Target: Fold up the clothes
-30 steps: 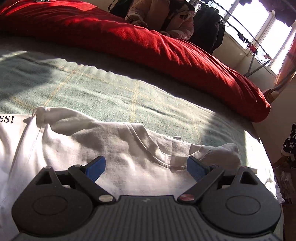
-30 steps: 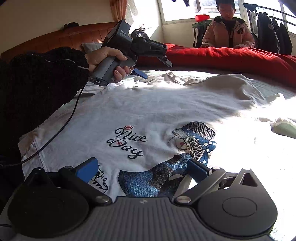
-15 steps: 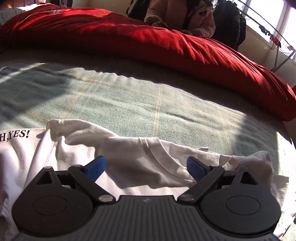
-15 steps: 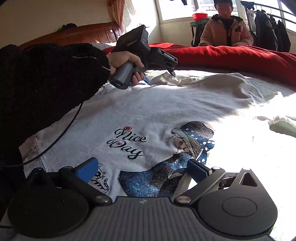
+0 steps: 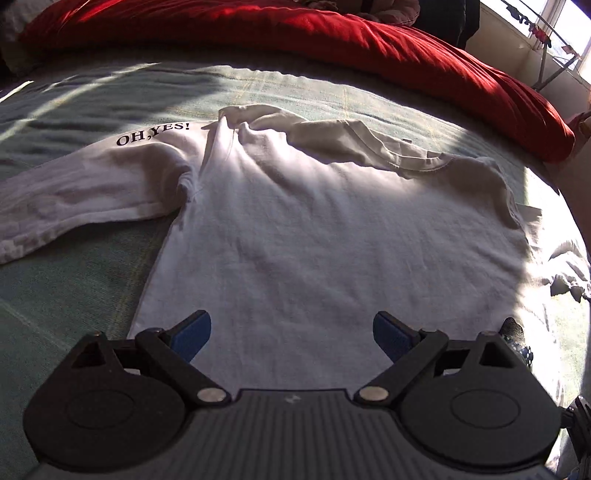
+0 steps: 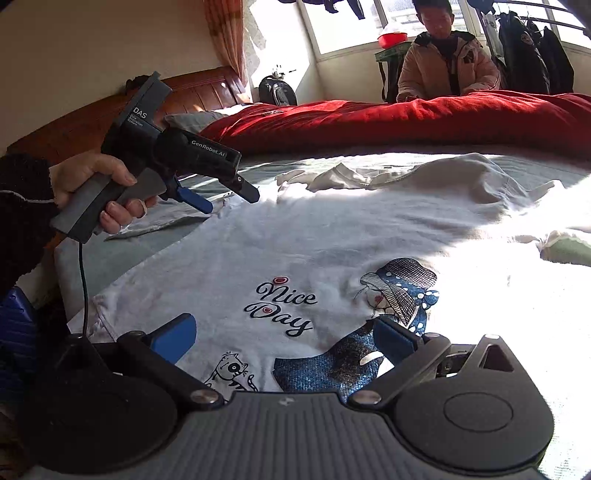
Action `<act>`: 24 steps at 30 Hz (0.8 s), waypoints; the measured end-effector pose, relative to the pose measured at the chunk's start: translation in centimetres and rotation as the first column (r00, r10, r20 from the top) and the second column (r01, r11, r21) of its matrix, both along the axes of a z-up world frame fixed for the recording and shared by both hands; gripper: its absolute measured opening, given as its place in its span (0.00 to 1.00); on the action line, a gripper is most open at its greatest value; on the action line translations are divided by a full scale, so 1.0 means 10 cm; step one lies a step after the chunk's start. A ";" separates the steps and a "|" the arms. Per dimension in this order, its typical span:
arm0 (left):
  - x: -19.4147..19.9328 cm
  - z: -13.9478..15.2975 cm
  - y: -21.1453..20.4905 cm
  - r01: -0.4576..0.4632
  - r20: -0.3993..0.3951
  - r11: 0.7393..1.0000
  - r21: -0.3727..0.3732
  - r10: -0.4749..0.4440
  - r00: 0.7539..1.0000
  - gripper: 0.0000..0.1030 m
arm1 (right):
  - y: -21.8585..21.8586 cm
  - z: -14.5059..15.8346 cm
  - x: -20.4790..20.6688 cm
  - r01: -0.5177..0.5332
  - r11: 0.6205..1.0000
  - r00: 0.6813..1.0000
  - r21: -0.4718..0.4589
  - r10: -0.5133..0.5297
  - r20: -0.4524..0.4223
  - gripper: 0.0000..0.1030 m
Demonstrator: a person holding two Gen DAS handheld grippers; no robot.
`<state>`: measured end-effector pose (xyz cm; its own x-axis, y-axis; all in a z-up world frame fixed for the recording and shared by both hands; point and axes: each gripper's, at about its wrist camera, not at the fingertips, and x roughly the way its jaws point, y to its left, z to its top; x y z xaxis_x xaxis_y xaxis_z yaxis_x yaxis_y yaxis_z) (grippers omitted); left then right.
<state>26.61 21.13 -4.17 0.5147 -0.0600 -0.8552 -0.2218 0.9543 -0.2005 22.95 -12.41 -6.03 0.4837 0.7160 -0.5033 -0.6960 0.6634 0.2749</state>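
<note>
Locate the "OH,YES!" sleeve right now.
In the left wrist view, the sleeve lies flat at upper left on the green blanket, extending left from the white shirt, below the red quilt.

The white shirt (image 6: 332,236) hem hides behind the right tongs (image 6: 284,338); glare washes out its right side.

Left wrist view sits low over the white shirt (image 5: 314,236), just behind its own blue-padded fingers (image 5: 391,334), facing up the shirt body toward the collar and the red quilt (image 5: 369,48) along the far side of the bed. Right wrist view sits low at the shirt's hem, close over the print, facing across the bed toward the window (image 6: 354,26); it catches the left gripper (image 6: 227,197) from the side. Both share the shirt, collar area and quilt.
</note>
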 end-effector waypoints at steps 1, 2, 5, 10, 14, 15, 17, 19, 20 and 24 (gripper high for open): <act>-0.17 -0.07 0.07 -0.022 -0.012 1.000 -0.017 0.022 1.000 0.92 | 0.02 0.01 -0.03 -0.009 1.000 1.000 0.000 0.009 0.001 1.00; -0.34 -0.14 0.14 -0.044 -0.024 0.999 -0.033 0.043 0.999 0.92 | 0.04 0.02 -0.06 -0.019 1.000 1.000 0.000 0.019 0.001 1.00; -0.86 -0.18 0.26 -0.045 0.030 0.997 -0.066 0.047 0.998 0.92 | 0.07 0.01 -0.14 -0.030 0.999 0.999 0.015 0.030 -0.025 1.00; -1.51 -0.16 0.35 -0.022 0.079 0.988 -0.151 0.034 0.996 0.94 | 0.00 -0.12 -0.39 0.056 0.998 0.997 -0.003 -0.056 -0.043 1.00; -1.70 -0.08 0.24 0.018 0.094 0.996 -0.092 -0.010 0.996 0.94 | -0.06 -0.24 -0.61 0.132 0.991 0.990 -0.021 -0.133 -0.053 1.00; -1.72 -0.04 0.19 0.035 0.106 0.997 -0.065 -0.028 0.994 0.94 | -0.07 -0.26 -0.65 0.145 0.989 0.988 -0.026 -0.146 -0.056 1.00; -1.75 0.05 0.10 0.094 0.169 0.995 -0.028 -0.088 0.982 0.94 | -0.07 -0.27 -0.67 0.155 0.987 0.986 -0.038 -0.157 -0.054 1.00; -1.75 0.10 0.00 0.138 0.213 0.990 0.019 -0.139 0.967 0.94 | -0.05 -0.28 -0.68 0.166 0.985 0.985 -0.053 -0.168 -0.049 1.00; -1.73 0.09 -0.06 0.144 0.216 0.988 0.050 -0.151 0.965 0.94 | -0.03 -0.28 -0.70 0.171 0.983 0.984 -0.064 -0.174 -0.043 1.00; -1.73 -0.16 -0.15 0.134 0.170 0.986 0.104 -0.150 0.974 0.94 | 0.13 -0.32 -0.82 0.184 0.967 0.983 -0.174 -0.180 0.041 1.00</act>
<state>9.36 19.58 -5.74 0.6497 -0.0691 -0.7570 -0.0518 0.9895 -0.1348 14.72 -11.16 -9.26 0.6113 0.5162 -0.5999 -0.5643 0.8157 0.1269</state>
